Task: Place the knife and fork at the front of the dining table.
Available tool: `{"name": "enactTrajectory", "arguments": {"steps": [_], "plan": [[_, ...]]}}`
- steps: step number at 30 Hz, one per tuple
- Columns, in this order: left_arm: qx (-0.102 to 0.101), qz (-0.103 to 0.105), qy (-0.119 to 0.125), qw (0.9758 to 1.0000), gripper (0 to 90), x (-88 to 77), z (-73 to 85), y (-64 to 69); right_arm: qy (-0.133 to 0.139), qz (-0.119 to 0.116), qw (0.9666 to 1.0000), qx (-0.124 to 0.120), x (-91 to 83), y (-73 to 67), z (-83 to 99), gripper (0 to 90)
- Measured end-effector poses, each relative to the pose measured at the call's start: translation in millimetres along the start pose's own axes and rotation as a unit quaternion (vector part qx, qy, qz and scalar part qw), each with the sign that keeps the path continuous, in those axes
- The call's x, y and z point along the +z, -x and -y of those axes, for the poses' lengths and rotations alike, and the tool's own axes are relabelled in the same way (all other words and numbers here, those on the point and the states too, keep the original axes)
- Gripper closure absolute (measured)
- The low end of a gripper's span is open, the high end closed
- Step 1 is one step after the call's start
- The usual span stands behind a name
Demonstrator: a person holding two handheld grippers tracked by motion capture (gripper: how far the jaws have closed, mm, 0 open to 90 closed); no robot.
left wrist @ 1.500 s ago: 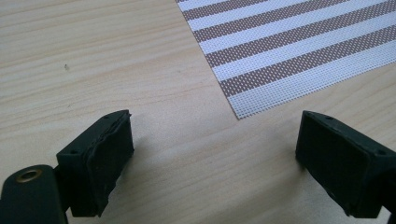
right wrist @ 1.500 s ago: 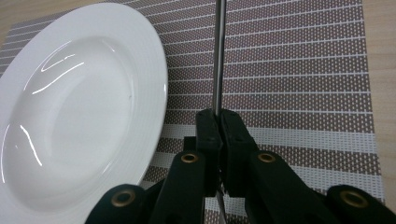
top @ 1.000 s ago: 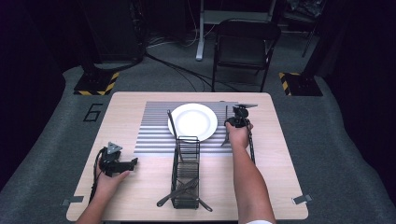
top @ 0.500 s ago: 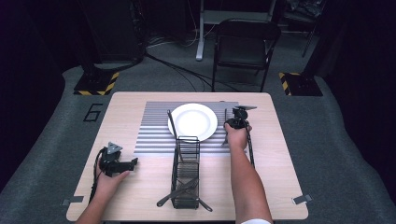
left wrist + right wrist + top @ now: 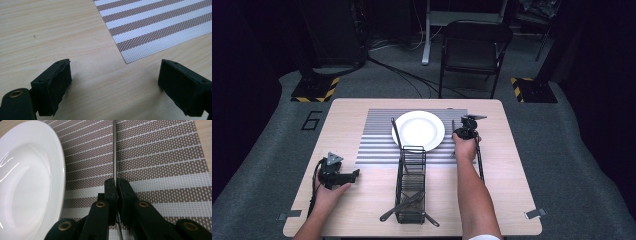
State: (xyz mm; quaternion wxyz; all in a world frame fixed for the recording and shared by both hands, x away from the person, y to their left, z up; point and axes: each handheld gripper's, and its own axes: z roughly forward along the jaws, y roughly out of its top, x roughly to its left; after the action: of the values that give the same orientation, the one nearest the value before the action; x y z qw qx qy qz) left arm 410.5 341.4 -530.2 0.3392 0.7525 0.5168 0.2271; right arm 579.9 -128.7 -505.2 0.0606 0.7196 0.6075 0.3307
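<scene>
1. My right gripper (image 5: 116, 185) is clamped on a thin metal utensil (image 5: 115, 150); I can't tell whether it is a knife or something else, since I see it edge-on.
2. The utensil lies on the striped mat (image 5: 160, 157), just right of the plate (image 5: 27, 182), and runs straight away from my jaws along the plate's side.
3. From above, my right gripper (image 5: 467, 131) sits just right of the plate (image 5: 418, 130), over the mat (image 5: 377, 137).
4. A second dark utensil (image 5: 395, 131) rests against the plate's left edge.
5. The wire caddy (image 5: 411, 185) stands just below the plate, partly on the mat; cutlery (image 5: 404, 204) lies in its near end and pokes out both sides.
6. My left gripper (image 5: 337, 176) rests on the table (image 5: 512, 200), well apart from the plate, down and to its left.
7. Its jaws stand wide apart with nothing between them; its own view (image 5: 113, 82) shows bare wood and the mat's corner (image 5: 130, 58) just ahead.
</scene>
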Motion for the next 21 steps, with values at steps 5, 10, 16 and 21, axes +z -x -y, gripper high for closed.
{"name": "enactTrajectory", "arguments": {"steps": [5, 10, 16, 21], "plan": [[0.0, 0.0, 0.0, 1.0, 11.3, 0.0, 0.0, 0.0, 0.001, 0.005, 1.0, 0.005, -1.7, 0.6, 0.0, 84.6], [0.0, 0.0, 0.0, 1.0, 11.2, 0.0, 0.0, 0.0, 0.003, 0.008, 0.9999, 0.006, -2.7, 3.9, -0.4, 84.6], [0.0, 0.0, 0.0, 1.0, 11.2, 0.0, 0.0, 0.0, 0.004, 0.008, 0.9999, 0.01, -3.3, 4.1, -0.2, 83.6], [0.0, 0.0, 0.0, 1.0, 11.2, 0.0, 0.0, 0.0, 0.002, 0.009, 1.0, 0.002, -6.3, 5.8, 1.2, 79.9]]}}
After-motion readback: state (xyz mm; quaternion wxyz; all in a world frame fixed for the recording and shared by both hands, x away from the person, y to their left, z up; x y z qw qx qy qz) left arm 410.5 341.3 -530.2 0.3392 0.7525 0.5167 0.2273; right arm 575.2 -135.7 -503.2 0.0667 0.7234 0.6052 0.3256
